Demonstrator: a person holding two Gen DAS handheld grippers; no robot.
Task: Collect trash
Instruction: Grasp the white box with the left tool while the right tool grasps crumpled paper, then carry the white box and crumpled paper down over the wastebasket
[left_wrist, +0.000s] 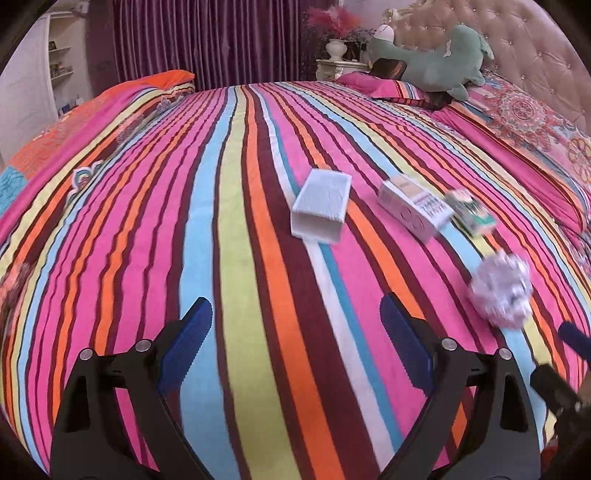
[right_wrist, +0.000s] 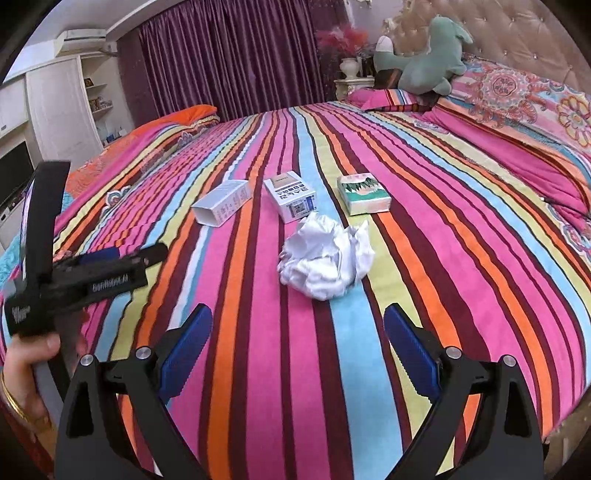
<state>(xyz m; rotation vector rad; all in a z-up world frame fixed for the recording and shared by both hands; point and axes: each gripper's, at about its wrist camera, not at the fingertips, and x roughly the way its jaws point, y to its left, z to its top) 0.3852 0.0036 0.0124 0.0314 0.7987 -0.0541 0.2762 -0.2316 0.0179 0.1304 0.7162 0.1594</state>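
Trash lies on a striped bedspread (right_wrist: 258, 350). A crumpled white paper ball (right_wrist: 325, 254) sits just ahead of my open, empty right gripper (right_wrist: 297, 325); it also shows at the right of the left wrist view (left_wrist: 502, 291). Behind it lie an open white carton (right_wrist: 223, 203) (left_wrist: 323, 206), a white printed box (right_wrist: 291, 199) (left_wrist: 413, 212) and a green-and-white box (right_wrist: 364, 195) (left_wrist: 472, 214). My left gripper (left_wrist: 295, 317) is open and empty, short of the white carton. The left gripper's body shows in the right wrist view (right_wrist: 107, 269).
A green plush toy (right_wrist: 424, 62) lies on pillows by the tufted headboard (left_wrist: 517, 40). A folded orange quilt (right_wrist: 177, 118) sits at the far left of the bed. Purple curtains (right_wrist: 229, 55), a white shelf unit (right_wrist: 74, 103) and a nightstand with a vase (left_wrist: 338, 59) stand behind.
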